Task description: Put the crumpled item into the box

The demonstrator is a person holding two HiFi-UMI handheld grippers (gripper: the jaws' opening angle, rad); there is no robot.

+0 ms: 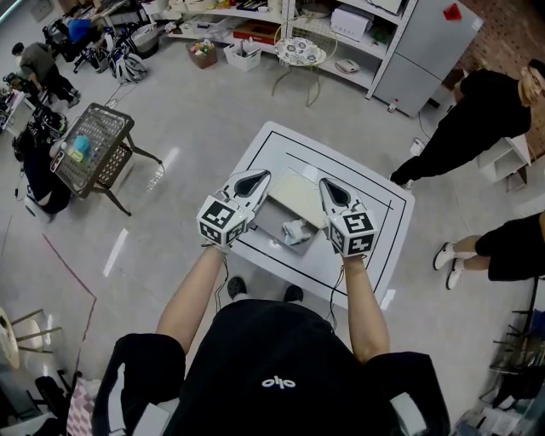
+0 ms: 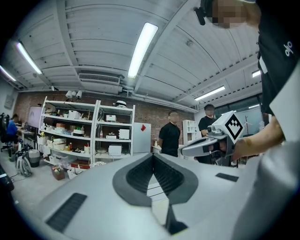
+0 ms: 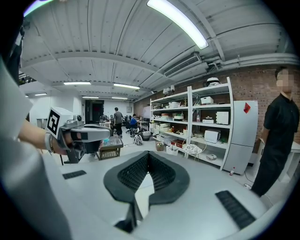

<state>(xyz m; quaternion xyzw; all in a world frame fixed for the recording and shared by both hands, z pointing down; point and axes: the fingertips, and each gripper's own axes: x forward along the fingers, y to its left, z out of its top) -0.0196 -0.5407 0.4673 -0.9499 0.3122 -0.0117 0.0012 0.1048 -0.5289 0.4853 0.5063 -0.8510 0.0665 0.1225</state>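
A crumpled white item (image 1: 295, 230) lies on the white table (image 1: 375, 213), against the near side of a shallow grey box (image 1: 271, 223) with a pale flap (image 1: 298, 197). Whether it lies inside the box I cannot tell. My left gripper (image 1: 260, 176) hovers over the box's left side and my right gripper (image 1: 328, 183) over its right side, both pointing away from me. In the left gripper view the left gripper (image 2: 153, 157) has its jaws met at the tips with nothing between them. The right gripper (image 3: 149, 154) looks the same in its own view.
A wire basket cart (image 1: 94, 145) stands on the floor to the left. Two people (image 1: 477, 119) stand by the table's right side. Shelves (image 1: 255, 17) and a small round table (image 1: 300, 53) line the far wall, with a grey cabinet (image 1: 430, 43) beside them.
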